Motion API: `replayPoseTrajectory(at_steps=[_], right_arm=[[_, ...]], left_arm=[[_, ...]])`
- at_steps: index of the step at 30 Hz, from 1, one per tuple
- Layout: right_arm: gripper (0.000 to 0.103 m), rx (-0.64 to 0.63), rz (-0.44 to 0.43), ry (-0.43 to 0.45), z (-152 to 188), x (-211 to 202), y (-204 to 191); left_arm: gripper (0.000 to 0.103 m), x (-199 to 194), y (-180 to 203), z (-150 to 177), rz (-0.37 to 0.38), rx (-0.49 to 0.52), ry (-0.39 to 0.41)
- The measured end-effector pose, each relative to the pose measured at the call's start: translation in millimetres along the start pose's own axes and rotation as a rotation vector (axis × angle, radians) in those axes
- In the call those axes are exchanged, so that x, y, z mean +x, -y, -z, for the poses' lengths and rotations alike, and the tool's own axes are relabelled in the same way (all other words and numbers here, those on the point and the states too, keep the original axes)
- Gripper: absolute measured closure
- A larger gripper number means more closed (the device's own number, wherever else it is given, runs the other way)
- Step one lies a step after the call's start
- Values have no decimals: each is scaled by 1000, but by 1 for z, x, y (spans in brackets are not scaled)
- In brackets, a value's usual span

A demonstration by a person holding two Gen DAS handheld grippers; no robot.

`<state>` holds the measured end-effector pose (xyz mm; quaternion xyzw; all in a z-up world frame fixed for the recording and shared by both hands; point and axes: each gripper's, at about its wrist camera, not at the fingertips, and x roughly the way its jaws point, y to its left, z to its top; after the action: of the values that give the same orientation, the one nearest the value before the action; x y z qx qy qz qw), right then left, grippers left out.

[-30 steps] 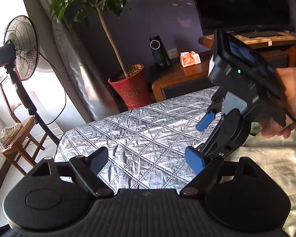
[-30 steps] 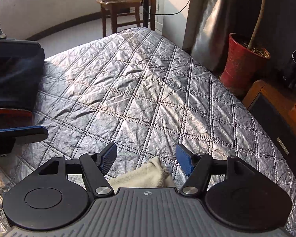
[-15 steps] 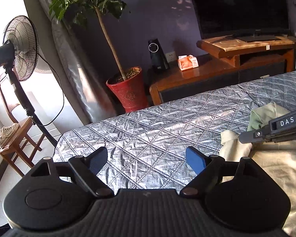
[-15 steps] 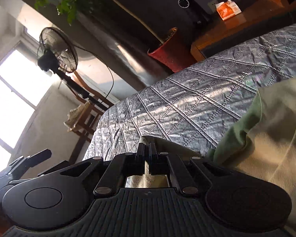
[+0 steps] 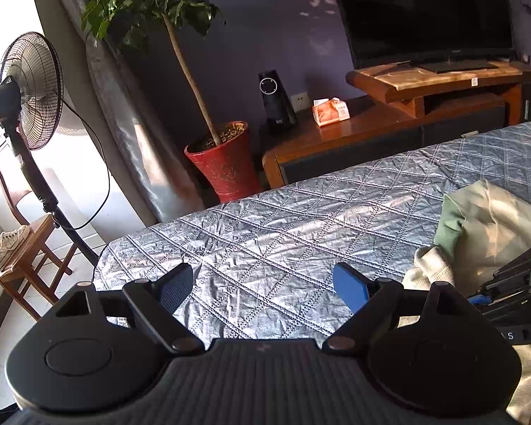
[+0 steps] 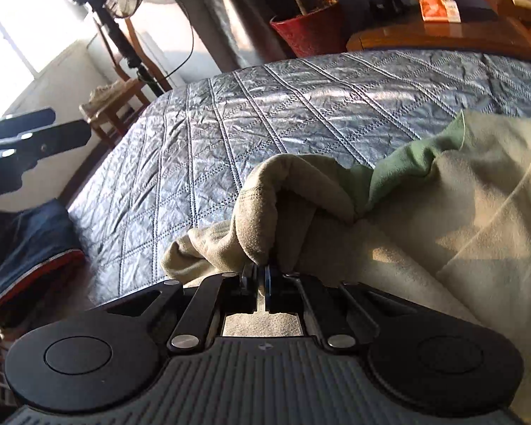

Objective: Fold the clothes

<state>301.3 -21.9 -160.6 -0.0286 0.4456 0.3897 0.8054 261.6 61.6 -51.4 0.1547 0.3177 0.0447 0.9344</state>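
Left wrist view: the left gripper (image 5: 262,285) hangs over the silver-grey quilted bed cover (image 5: 283,233), jaws wide apart, nothing between them. The cover lies bare out to its rounded corner. Beyond the bed edge stand a black pedestal fan (image 5: 28,88), a wooden chair (image 5: 24,248) bearing a pale sneaker (image 5: 7,244), and a red ceramic pot (image 5: 226,163) holding a small tree. The cream garment with green lining (image 5: 488,219) is bunched at the right.

Right wrist view: the right gripper (image 6: 261,276) has its jaws nearly together and opening, pinching a fold of the cream garment (image 6: 442,219), which lies on the bed. Folded dark blue clothing (image 6: 28,244) lies at the left edge.
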Motion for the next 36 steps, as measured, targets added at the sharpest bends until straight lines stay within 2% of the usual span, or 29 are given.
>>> replayPoseTrajectory(at_steps=[1,2,3,4,6,9,10,14,16,20,23,25,29,32,36], right_arm=[[63,-66,33,-12,0,-4,-7],[45,-120,57,-21,1,-8,-13],[15,-156,62,-26,1,-13,-16],[22,-166,48,-22,-1,-19,-15],[46,-153,17,16,-12,-33,-8],[37,-57,-17,156,-46,-53,22],[37,-38,-23,165,-60,-49,32],[29,-10,-29,111,-120,-16,64],[29,-20,-49,37,-136,11,69],[31,-179,-60,-170,-125,51,50],[32,-231,-91,-276,-100,45,48],[31,-259,-75,-297,-79,26,49],[26,-285,-31,-312,-47,-7,52],[26,-313,36,-289,-37,-24,51],[30,-251,22,-95,-49,-55,44]], left_arm=[[19,0,0,0,1,0,2],[19,0,0,-1,2,-1,3],[19,-1,0,-1,2,-2,4],[19,-1,-1,-1,1,-3,4],[19,0,-2,-1,-3,-7,3],[19,0,-5,0,-7,-16,2],[19,0,-5,0,-8,-20,3],[19,1,-2,-1,-6,-9,1],[19,2,1,-2,-4,-2,0],[19,0,4,-1,2,18,4],[19,-1,2,0,-2,22,4],[19,-2,-1,0,-4,7,4],[18,-3,-1,-1,1,3,8],[18,-3,3,-2,5,12,9],[18,-2,5,-2,6,19,9]])
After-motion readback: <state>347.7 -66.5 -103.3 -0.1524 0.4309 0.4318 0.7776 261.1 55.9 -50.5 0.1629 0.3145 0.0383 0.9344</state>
